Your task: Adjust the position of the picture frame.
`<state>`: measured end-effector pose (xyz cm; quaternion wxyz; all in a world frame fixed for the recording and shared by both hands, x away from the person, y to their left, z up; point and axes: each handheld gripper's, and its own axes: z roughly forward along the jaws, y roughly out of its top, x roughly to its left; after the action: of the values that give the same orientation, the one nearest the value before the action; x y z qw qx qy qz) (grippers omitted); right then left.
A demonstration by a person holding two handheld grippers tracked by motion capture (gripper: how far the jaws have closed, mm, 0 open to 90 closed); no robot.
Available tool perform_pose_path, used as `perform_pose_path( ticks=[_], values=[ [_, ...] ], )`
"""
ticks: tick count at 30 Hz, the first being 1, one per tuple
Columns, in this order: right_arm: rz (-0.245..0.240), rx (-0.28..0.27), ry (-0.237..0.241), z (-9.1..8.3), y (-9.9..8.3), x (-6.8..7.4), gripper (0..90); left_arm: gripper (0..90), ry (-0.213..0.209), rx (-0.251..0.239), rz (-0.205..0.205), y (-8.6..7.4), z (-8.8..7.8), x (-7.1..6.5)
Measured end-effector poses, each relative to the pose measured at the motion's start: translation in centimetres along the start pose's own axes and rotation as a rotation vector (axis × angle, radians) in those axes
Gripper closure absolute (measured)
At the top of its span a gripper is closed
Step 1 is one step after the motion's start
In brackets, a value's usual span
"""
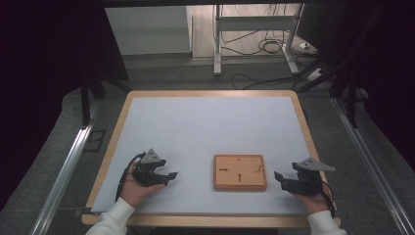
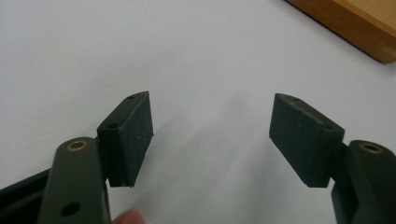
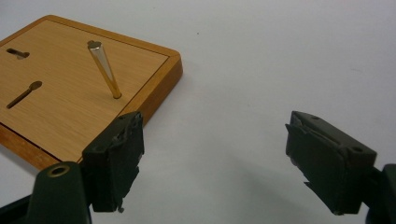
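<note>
Jaws of the left gripper (image 1: 166, 177) spread wide and empty over the white table (image 1: 195, 127), right gripper (image 1: 280, 178) equally wide, holding nothing, wooden board (image 1: 240, 172) lying between them near the front edge, closer to the right gripper, a brass peg (image 3: 104, 69) standing tilted in it

Item count: one square wooden board (image 1: 240, 172) on one white tabletop (image 1: 205, 127). The board carries one upright brass-coloured pin (image 3: 105, 70) and two dark keyhole-shaped slots (image 3: 23, 94). Two black hand-held grippers: one left gripper (image 1: 170, 177), one right gripper (image 1: 278, 177).
</note>
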<state>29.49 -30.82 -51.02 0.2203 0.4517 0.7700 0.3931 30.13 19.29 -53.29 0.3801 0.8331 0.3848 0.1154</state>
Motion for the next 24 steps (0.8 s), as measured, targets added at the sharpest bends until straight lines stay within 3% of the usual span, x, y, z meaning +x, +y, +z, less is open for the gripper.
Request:
perform_pose_path(
  ticks=[5, 11, 24],
  values=[
    [-0.008, -0.015, -0.003, -0.5, 0.0, 0.1, 23.2, 29.4, -0.009, -0.001, -0.009, 0.1, 0.2, 0.1],
    [-0.027, -0.023, 0.038, -0.4, 0.5, 1.0, 25.4, 29.3, -0.011, -0.002, -0.002, 0.2, 0.2, 0.1],
    [-0.080, -0.006, 0.091, 1.0, 1.4, 3.1, 32.4, 29.1, -0.017, 0.010, 0.009, 0.2, 0.3, 0.1]
  ],
)
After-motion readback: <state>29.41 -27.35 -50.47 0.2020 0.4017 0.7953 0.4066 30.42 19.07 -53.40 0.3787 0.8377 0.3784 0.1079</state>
